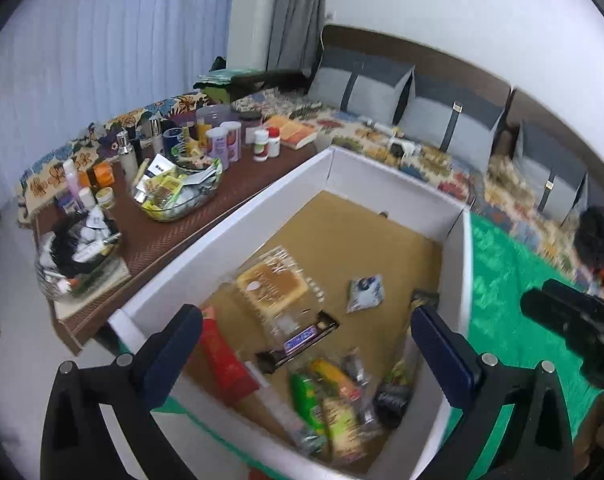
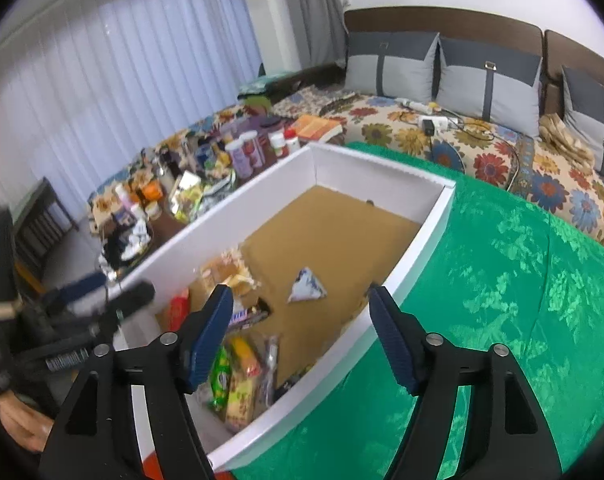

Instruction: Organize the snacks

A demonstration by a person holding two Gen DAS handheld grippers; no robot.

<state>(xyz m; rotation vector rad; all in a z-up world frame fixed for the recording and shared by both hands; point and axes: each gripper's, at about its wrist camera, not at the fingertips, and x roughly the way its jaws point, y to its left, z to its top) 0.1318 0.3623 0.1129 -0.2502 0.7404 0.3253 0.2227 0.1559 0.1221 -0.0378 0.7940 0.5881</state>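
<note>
Snacks lie inside one white box (image 1: pixel 262 200) with a tan floor, which sits on a green cloth (image 2: pixel 501 280). Most crowd the box's near end: one clear-wrapped cake pack (image 1: pixel 272 286), one dark chocolate bar (image 1: pixel 300 340), one red packet (image 1: pixel 224 360) against the left wall, and a heap of green and yellow wrappers (image 1: pixel 329 400) whose number cannot be told. One small white-and-blue pouch (image 1: pixel 363 288) lies alone toward the middle of the floor; the far end is bare.

Left gripper (image 1: pixel 305 352) tilts downward over the near end, jaws spread wide apart, nothing between the pads and nothing touched. Right gripper (image 2: pixel 302 332) angles down over the box's near right wall, jaws also released and empty; its left finger (image 2: pixel 208 340) hangs above the wrappers, its right one above the cloth.

Beyond the box's left wall, a brown table (image 1: pixel 238 188) carries many bottles, jars and two glass bowls. A floral-covered sofa (image 2: pixel 501 152) holds three grey cushions.
</note>
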